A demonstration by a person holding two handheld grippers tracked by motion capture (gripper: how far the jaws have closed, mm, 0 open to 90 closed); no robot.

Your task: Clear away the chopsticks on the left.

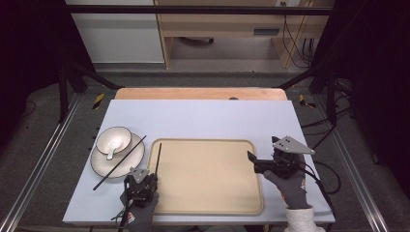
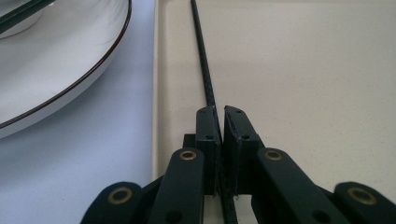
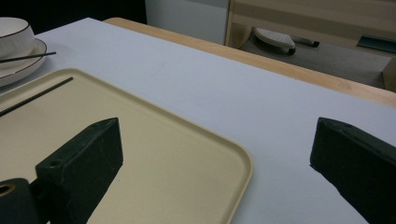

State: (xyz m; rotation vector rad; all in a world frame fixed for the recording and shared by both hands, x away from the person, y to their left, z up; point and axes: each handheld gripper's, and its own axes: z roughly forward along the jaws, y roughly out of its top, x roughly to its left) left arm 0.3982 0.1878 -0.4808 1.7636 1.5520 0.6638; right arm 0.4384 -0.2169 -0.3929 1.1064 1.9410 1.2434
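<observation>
A beige tray (image 1: 208,176) lies in the middle of the pale blue table. My left gripper (image 1: 153,177) is at the tray's near left corner, shut on the near end of a black chopstick (image 1: 158,157) that runs along the tray's left side. The left gripper view shows its jaws closed (image 2: 218,122) on that chopstick (image 2: 201,56). My right gripper (image 1: 254,162) is at the tray's right edge, open and empty, its fingers wide apart (image 3: 217,140) above the tray's corner (image 3: 154,154).
Left of the tray stands a white plate (image 1: 133,157) with a dark rim. On it sit a small bowl (image 1: 115,137) holding a white spoon (image 1: 111,148). A second chopstick (image 1: 121,162) lies slantwise across the plate. Bare wood edges the far side of the table (image 1: 200,93).
</observation>
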